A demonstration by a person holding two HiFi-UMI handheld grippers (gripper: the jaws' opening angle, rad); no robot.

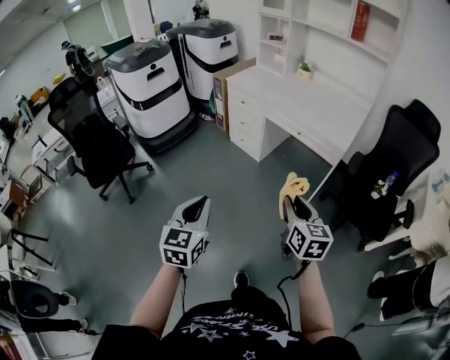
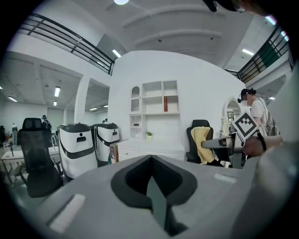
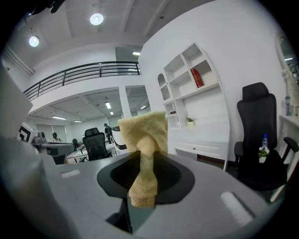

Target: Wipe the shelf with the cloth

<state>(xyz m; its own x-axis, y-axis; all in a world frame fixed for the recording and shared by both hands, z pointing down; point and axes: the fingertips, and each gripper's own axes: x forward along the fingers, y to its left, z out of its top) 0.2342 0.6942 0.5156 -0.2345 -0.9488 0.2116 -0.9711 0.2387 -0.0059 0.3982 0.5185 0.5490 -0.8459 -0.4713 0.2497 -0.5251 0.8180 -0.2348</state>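
Cloth (image 3: 142, 140) first: a yellow terry piece, soft, light and limp by the look of it, neither fragile nor slippery. I judge it will fold wherever it is pressed, and that it needs only a firm pinch on a gathered fold, with a good wad left free beyond the jaws to do the wiping. That is roughly how it sits. The right gripper (image 1: 294, 205) has its jaws closed on a bunched waist of the cloth. In the right gripper view a short end hangs toward 6 o'clock inside the jaw recess, and the larger part stands up at 12 o'clock past the tips. The left gripper (image 1: 199, 205) has its jaws pressed together with nothing between them. In the head view it is held level with the other, well apart at its 9 o'clock. Both are carried in the air over the grey floor (image 1: 211, 162), touching nothing. Further out, the white shelf (image 1: 330, 28) rises over a white desk (image 1: 295, 105) at about 1 o'clock from the right gripper, well apart from the cloth, with a red book (image 1: 360, 20) on an upper board and a small plant (image 1: 304, 68) lower down. A black chair (image 1: 394, 162) stands at 3 o'clock, and two white machines (image 1: 162, 77) at 11 o'clock. Wiping has not begun, I judge; the cloth must first be carried to the shelf.
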